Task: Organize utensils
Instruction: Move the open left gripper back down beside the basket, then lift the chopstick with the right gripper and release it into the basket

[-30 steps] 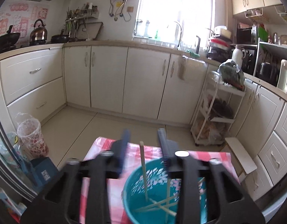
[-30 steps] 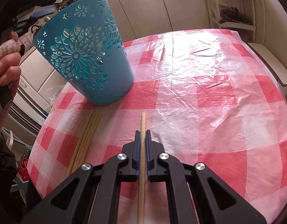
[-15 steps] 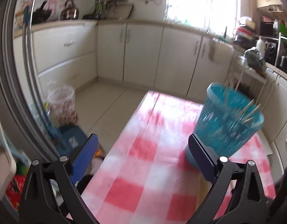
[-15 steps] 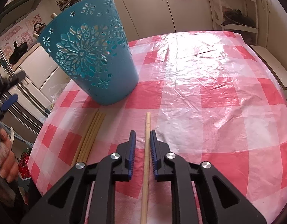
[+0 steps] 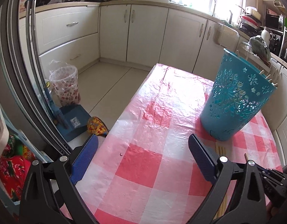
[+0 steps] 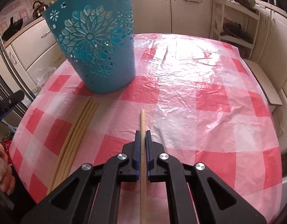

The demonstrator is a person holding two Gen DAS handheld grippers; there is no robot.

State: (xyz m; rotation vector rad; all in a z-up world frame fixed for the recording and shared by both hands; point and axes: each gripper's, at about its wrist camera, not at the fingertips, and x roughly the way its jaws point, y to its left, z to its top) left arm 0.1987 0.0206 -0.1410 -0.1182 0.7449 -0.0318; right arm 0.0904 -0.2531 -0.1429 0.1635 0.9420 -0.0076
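pinching a single chopstick (image 6: pixel 143 130) between their blue pads, the right tongs (image 6: pixel 143 140) are clenched on it near its far end, the rest of the stick running back under the tool. after a brief slackening the jaws have just been closing again, with the stick between them throughout. whether the stick is already clear of the tabletop (image 6: pixel 199 85) cannot be told; its tip sits low over the red-checked cloth.

the left tongs (image 5: pixel 141 160) hang released and wide over the near left part of the cloth, nothing between the pads – the jaws have just been opening, and they now stand empty. a little of the person's hand (image 6: pixel 2 171) shows at the left edge of the right view.

the teal basket (image 6: pixel 95 43) stands upright on the tabletop, ahead and to the left of the gripped stick, with a few stick ends poking above its rim in the left view. a bundle of loose chopsticks (image 6: pixel 78 130) lies flat just in front of the basket's base, its far ends almost touching it.

the step in hand looks like picking one stick for the basket. the next move likely calls for raising it, tipping it upright above the rim and letting it drop in – without knocking the light basket – and the bundle is still to be dealt with.
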